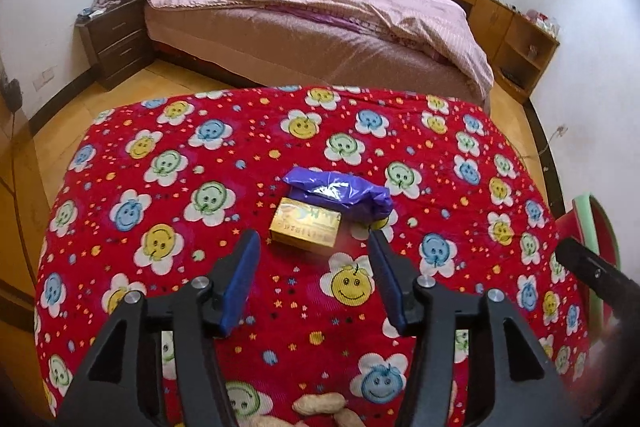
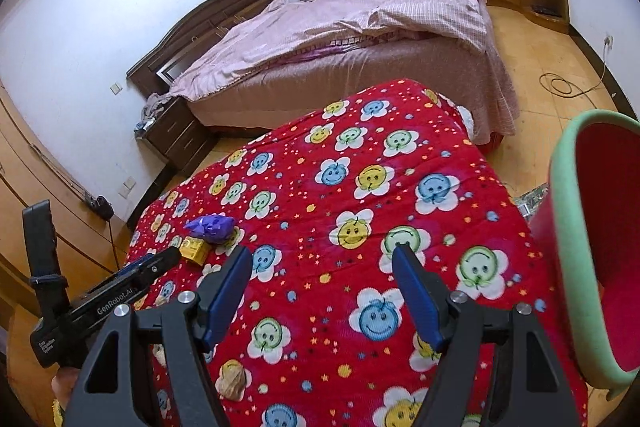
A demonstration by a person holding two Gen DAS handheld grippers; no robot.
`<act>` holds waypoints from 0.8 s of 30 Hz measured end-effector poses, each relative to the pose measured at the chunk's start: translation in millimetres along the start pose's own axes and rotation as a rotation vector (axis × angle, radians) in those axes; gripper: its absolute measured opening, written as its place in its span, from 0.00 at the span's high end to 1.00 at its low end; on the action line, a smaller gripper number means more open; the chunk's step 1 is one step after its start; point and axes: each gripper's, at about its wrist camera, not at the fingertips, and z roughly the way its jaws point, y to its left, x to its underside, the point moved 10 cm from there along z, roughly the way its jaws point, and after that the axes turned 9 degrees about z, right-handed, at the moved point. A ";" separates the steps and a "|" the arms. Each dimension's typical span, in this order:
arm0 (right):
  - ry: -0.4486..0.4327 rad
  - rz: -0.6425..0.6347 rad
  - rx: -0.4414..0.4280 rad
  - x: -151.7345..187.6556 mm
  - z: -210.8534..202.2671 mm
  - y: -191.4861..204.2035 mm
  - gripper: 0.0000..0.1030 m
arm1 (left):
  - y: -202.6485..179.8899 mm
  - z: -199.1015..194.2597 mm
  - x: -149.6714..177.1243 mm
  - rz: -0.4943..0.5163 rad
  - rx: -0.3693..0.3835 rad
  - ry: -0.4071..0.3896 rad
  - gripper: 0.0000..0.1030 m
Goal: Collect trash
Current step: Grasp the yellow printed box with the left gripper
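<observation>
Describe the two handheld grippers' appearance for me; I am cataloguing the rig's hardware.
Both are alike. The left gripper and right gripper have black angular linkage arms with cut-out windows, joined by round silver pivot pins, and flat blue pads on the fingers. Seen from the right wrist view, the left gripper's black body carries white "GenRobot.AI" lettering and a black strap. No sleeves are visible.

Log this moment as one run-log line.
left gripper: open, empty, facing gold box | right gripper: open, empty | purple bag: on cloth | bin: right
</observation>
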 end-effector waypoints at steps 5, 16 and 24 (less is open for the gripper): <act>0.017 0.000 0.004 0.3 13.2 -0.1 0.27 | -5.1 16.9 1.9 0.053 -0.007 0.032 0.45; 0.053 -0.008 0.003 5.1 31.2 -0.7 0.27 | 11.6 40.7 -3.5 0.038 -0.070 0.053 0.45; 0.067 -0.029 0.005 7.4 38.1 6.9 0.27 | 24.2 35.9 0.0 -0.036 -0.032 0.028 0.55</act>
